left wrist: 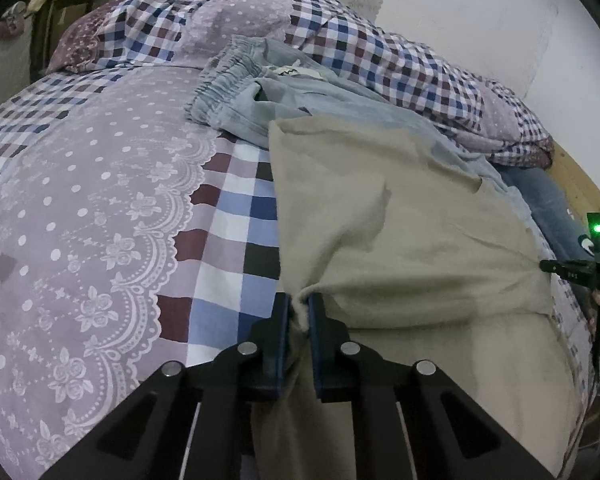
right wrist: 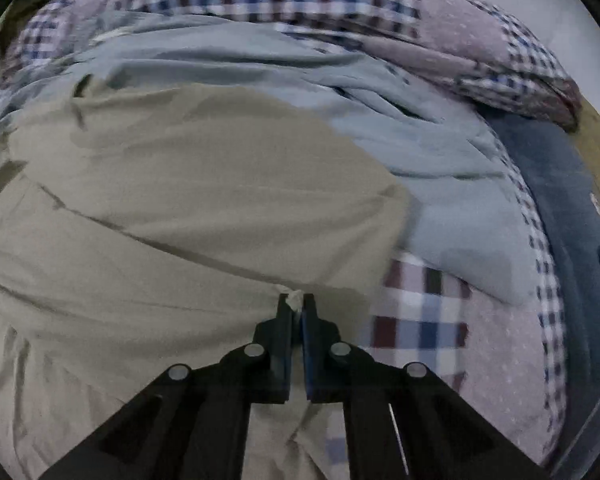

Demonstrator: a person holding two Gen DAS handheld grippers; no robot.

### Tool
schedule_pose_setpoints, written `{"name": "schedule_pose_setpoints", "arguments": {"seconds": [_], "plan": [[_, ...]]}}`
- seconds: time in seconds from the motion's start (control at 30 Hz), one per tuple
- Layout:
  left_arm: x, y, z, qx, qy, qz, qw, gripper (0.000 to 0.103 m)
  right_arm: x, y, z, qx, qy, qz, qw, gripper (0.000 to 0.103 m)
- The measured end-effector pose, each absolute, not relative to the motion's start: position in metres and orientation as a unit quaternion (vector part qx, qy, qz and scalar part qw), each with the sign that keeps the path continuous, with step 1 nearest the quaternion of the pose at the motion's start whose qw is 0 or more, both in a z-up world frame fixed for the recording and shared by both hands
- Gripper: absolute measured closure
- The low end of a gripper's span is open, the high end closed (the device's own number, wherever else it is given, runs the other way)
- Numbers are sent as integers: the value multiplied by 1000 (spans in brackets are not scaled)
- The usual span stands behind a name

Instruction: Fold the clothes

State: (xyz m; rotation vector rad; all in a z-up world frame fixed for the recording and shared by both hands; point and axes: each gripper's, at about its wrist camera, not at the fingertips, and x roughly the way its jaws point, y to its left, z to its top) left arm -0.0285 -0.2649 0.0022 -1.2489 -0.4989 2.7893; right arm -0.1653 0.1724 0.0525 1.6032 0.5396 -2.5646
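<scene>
A beige garment (left wrist: 400,216) lies spread over the bed, stretched between both grippers. My left gripper (left wrist: 299,304) is shut on its near left edge, cloth bunched between the fingers. My right gripper (right wrist: 297,300) is shut on the near right edge of the same beige garment (right wrist: 188,184); a tuft of fabric sticks out between the fingertips. The right gripper (left wrist: 548,266) also shows at the right of the left wrist view, pinching the cloth, with a hand behind it. Pale blue elastic-waist trousers (left wrist: 252,88) lie beyond, partly under the beige cloth.
The bed has a lilac dotted and checked sheet (left wrist: 100,200). A checked quilt (left wrist: 400,60) is heaped along the far side by the white wall. A dark blue garment (right wrist: 560,208) lies at the right edge, next to a wooden bed rail (left wrist: 580,184).
</scene>
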Motion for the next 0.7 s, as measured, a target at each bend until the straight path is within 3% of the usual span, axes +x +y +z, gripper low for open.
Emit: {"name": "schedule_pose_setpoints", "arguments": {"seconds": [0.13,0.2,0.3,0.57,0.7], "plan": [[-30,-265,0,-411,-161,897,16,94,-163,164,58,539,226,-811,-12,84],[-30,-267,0,-410,-167,897,17,94,-157,154,80,521,225,-823,-18,56],[-31,-270,-2,-412,-178,893,22,94,-151,126,111,493,207,-845,19,42],[-30,-276,-2,-417,-194,888,28,91,-107,84,155,459,150,-868,113,38],[-23,-282,3,-414,-201,888,13,62,-45,117,167,447,116,-880,107,38]]}}
